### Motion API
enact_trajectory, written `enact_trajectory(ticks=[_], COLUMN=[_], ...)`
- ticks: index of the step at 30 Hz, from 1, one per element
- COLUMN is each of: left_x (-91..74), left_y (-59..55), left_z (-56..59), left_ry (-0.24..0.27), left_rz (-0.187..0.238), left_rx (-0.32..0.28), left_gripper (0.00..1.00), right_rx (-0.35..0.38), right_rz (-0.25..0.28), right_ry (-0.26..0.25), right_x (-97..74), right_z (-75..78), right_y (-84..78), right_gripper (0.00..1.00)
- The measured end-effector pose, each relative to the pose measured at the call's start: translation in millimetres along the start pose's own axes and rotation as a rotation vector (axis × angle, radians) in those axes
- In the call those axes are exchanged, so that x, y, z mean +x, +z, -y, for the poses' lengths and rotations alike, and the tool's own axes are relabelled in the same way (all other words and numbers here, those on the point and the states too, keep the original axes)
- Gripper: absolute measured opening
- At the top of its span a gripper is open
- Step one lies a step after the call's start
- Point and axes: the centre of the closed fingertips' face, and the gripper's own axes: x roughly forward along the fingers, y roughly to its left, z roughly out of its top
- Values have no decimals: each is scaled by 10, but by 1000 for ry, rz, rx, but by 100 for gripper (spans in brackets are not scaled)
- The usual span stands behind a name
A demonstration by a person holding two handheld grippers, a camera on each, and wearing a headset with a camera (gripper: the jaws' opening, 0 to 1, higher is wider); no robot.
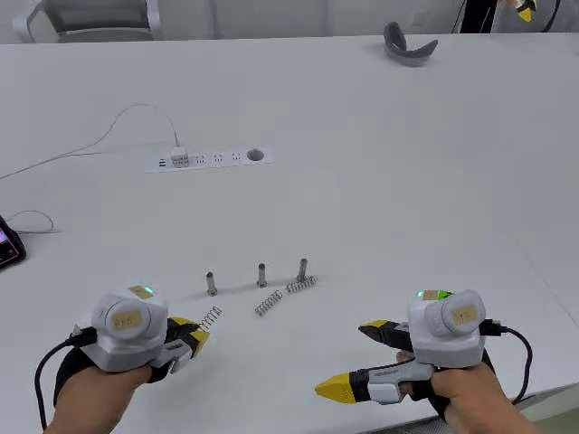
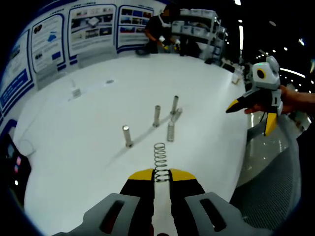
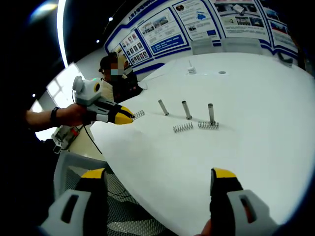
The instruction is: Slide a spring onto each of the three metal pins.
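Observation:
Three short metal pins stand upright in a row on the white table: left pin (image 1: 211,284), middle pin (image 1: 262,275), right pin (image 1: 302,269). My left gripper (image 1: 201,334) is shut on one end of a spring (image 1: 211,317) (image 2: 160,160) that lies near the left pin (image 2: 127,135). Two more springs lie loose: one (image 1: 269,303) in front of the middle pin, one (image 1: 301,286) at the foot of the right pin. My right gripper (image 1: 348,358) hovers open at the front right, well away from the pins (image 3: 186,110), with nothing between its yellow-tipped fingers (image 3: 222,174).
A white power strip (image 1: 209,159) with a plug and cable lies behind the pins. A dark phone (image 1: 7,244) sits at the left edge, a grey curved object (image 1: 409,45) at the far side. The table's front edge runs just below my hands.

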Motion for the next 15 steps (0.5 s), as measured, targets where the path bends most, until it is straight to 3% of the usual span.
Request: enact_trajectory(ticks=[15], left_x=[-150], left_y=[88], left_z=[58], left_ry=[4], left_rz=[28], left_rx=[25], left_gripper=[11], right_rx=[0], right_rz=[8], right_ry=[28], right_x=[38], right_z=[-46], right_y=[21], right_gripper=[85])
